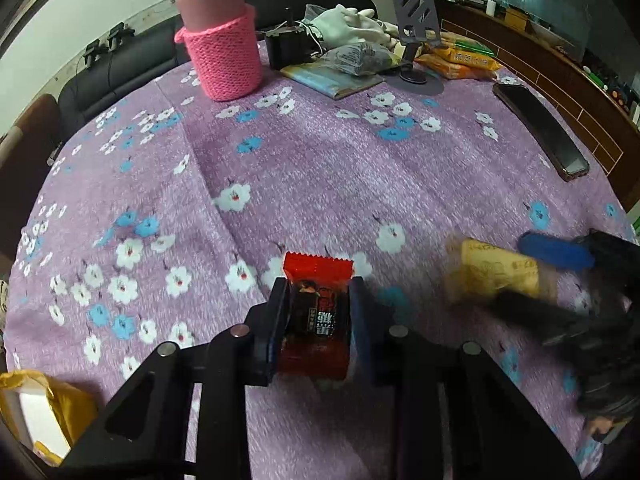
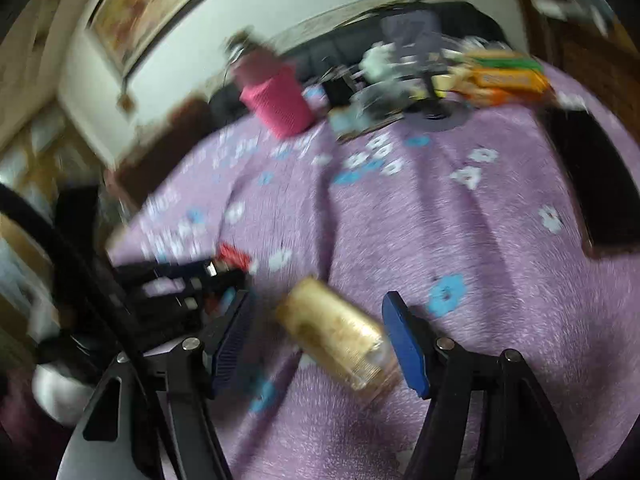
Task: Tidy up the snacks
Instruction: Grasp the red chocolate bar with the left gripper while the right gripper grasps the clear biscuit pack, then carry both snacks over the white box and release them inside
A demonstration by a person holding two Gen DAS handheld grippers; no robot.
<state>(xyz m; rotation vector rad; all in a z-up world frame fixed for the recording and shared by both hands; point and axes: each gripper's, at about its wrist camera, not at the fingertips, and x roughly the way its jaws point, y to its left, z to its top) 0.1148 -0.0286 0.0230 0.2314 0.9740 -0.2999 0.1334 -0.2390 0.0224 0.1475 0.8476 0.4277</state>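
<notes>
My left tongs (image 1: 318, 312) pinch the red snack (image 1: 316, 320). Right tongs (image 2: 320, 336) gape around the yellow snack (image 2: 340, 340) beside it, ungripped; lifting now would leave it behind.

red snack packet (image 1: 318, 316): white Chinese characters on a dark panel, too small to read
orange packets at the table's far edge (image 1: 464, 58): pale print, unreadable
yellow snack packet (image 1: 500, 270): print blurred

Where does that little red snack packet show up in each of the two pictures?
Left wrist view: red snack packet low centre, clamped in the left gripper.
Right wrist view: far left, mid-height, blurred, mostly hidden.
Shared landmark: pink knitted flask cover at the table's far side.
</notes>
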